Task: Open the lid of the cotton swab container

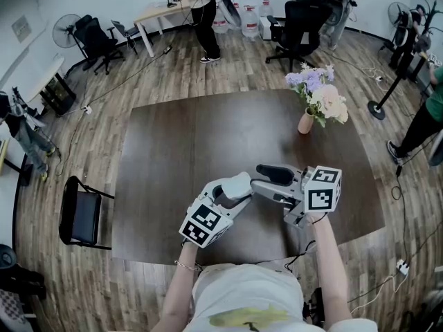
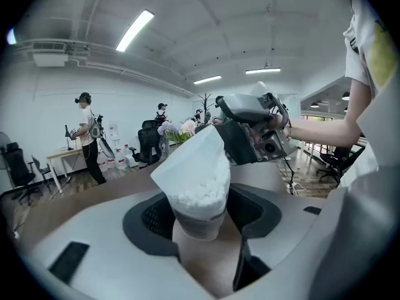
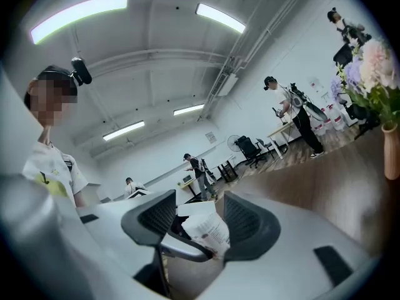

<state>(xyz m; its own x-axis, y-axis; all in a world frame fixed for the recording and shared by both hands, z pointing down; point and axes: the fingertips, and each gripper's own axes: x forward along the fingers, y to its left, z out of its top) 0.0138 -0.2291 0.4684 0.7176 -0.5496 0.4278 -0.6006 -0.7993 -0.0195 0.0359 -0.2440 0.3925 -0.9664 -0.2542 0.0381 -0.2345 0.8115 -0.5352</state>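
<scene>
Step in hand: lifting the lid, judged partly done.

Cotton swab container (image 2: 197, 224) clamped at the base by left gripper (image 2: 200, 214), raised over the table (image 1: 159, 158), near-side of the flower vase (image 1: 306, 122) and well apart from it. Right gripper (image 3: 200, 220) closed narrow on the lid (image 2: 190, 161), which is tilted up.

Next move, as judged: hold base steady, swing lid further back, avoid spilling.

- Left gripper view only: white swab tips (image 2: 201, 195) exposed under the lid.
- Right gripper view: printed label, no swabs.
- Head view: container mostly hidden behind the 2 grippers.
</scene>
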